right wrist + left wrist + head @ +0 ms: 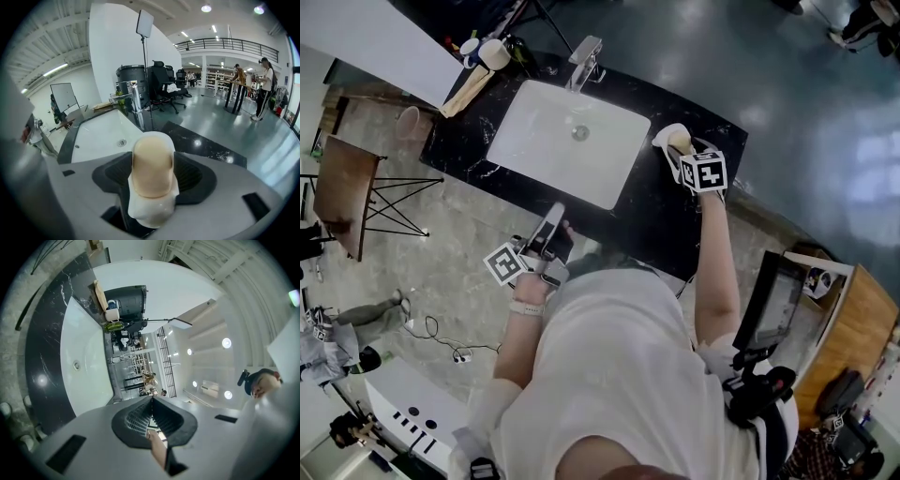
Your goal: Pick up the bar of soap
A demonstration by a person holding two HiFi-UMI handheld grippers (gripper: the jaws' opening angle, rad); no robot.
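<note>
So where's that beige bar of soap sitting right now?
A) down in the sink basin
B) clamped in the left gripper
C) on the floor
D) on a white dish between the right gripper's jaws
D: the right gripper view shows the bar of soap on a white dish between the jaws of the right gripper, beside the sink.
</note>
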